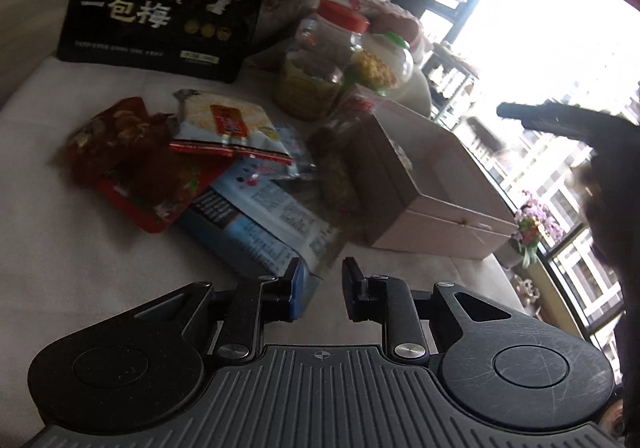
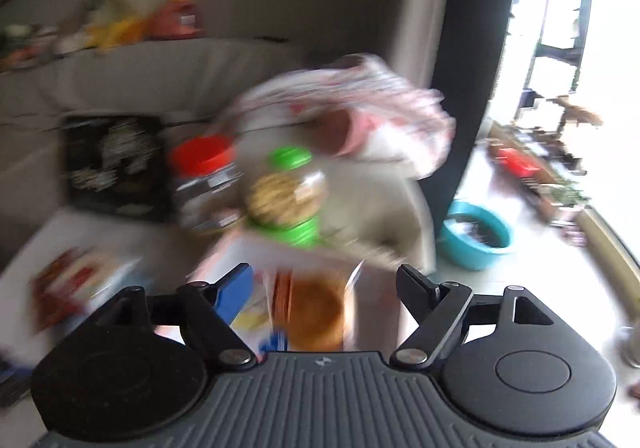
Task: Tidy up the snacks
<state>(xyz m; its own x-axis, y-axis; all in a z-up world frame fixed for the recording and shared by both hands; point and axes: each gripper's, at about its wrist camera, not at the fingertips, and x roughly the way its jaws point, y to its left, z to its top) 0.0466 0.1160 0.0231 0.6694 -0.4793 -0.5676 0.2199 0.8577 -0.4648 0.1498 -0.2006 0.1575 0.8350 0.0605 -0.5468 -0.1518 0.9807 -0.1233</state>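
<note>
Snacks lie on a pale cushioned seat. A pile holds a red packet, a white packet with a red label and a blue-white packet. Behind stand a red-lidded jar, a green-lidded jar and a big black bag. A pink box sits to the right. My left gripper is shut just before the blue-white packet's corner, with nothing seen clamped. In the blurred right wrist view my right gripper stands open, an orange-printed packet between its jaws without touching the pads.
A patterned pink cloth is heaped behind the jars. The seat ends at the right, where a teal basin sits on the floor by bright windows. A dark finger of the right gripper hangs above the pink box.
</note>
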